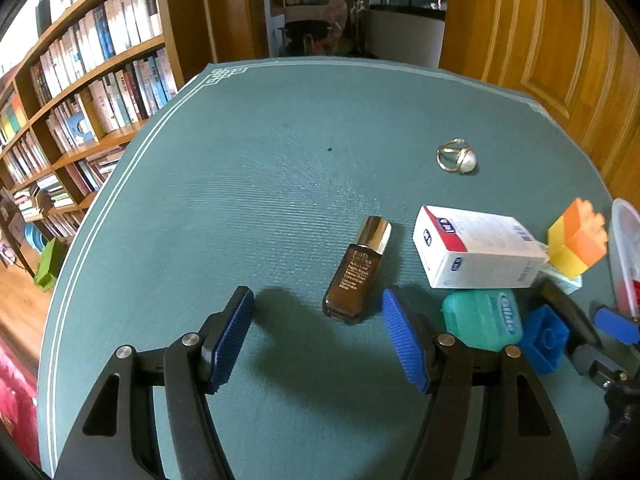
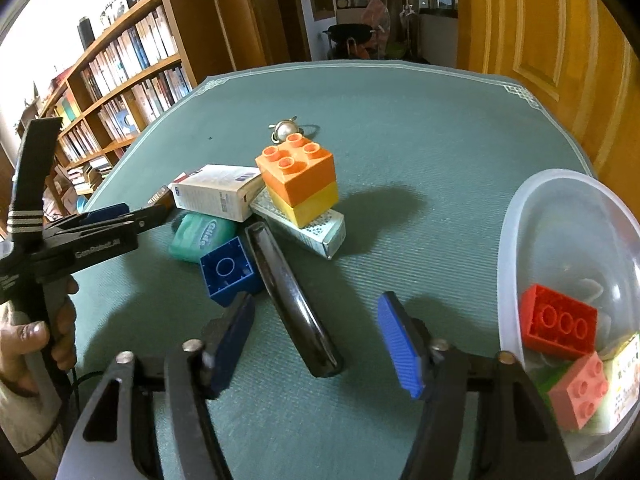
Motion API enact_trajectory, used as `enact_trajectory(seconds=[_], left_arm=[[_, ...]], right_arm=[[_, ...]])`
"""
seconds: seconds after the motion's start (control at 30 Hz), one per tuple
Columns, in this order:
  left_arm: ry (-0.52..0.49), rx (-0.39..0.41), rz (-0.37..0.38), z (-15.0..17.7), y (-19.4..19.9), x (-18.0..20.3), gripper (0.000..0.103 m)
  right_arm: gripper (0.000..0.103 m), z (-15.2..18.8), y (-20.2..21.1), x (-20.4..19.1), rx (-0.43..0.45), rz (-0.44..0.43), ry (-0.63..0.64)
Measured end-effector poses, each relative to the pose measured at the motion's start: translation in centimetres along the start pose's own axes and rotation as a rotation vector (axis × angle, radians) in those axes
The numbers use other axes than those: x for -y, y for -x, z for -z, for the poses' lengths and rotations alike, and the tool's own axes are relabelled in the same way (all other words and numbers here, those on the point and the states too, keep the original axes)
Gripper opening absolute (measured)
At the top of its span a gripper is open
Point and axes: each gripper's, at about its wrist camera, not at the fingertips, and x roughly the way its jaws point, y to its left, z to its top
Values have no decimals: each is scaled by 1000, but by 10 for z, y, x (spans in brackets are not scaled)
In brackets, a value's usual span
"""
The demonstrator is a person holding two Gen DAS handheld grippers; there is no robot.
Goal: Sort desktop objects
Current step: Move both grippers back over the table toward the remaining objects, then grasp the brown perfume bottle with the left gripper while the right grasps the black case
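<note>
Centrally on the green surface (image 1: pixel 280 160), a brown bottle (image 1: pixel 354 276) is lain flat just ahead of the spread left gripper (image 1: pixel 318 336), a dark tube (image 2: pixel 292 300) is straddled untouched by the parted right gripper (image 2: pixel 316 344), bricks kept in a clear bowl (image 2: pixel 516 240).

I am in a home, in a study or living room. Ahead and to the left of my tongs stands a tall wooden bookcase (image 1: pixel 92 80) crammed with books. Beneath my tongs is a table (image 1: pixel 260 140) covered in a green cloth. To the right is a panelled wooden door (image 1: pixel 532 40). Straight ahead, a doorway opens onto a cluttered balcony (image 2: pixel 372 36).
</note>
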Motion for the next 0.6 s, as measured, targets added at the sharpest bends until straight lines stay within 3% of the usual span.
enact_trajectory(seconds=[0.33, 0.4, 0.47, 0.6], left_arm=[[-3, 41, 9, -5, -7, 0, 67], [-5, 52, 19, -5, -7, 0, 56], [-13, 61, 32, -4, -6, 1, 33], [-20, 70, 50, -1, -3, 3, 23]], right_arm=[[48, -4, -12, -3, -16, 14, 40], [45, -4, -14, -6, -13, 23, 56], [41, -4, -15, -8, -8, 29, 66], [33, -3, -15, -12, 1, 31, 84]])
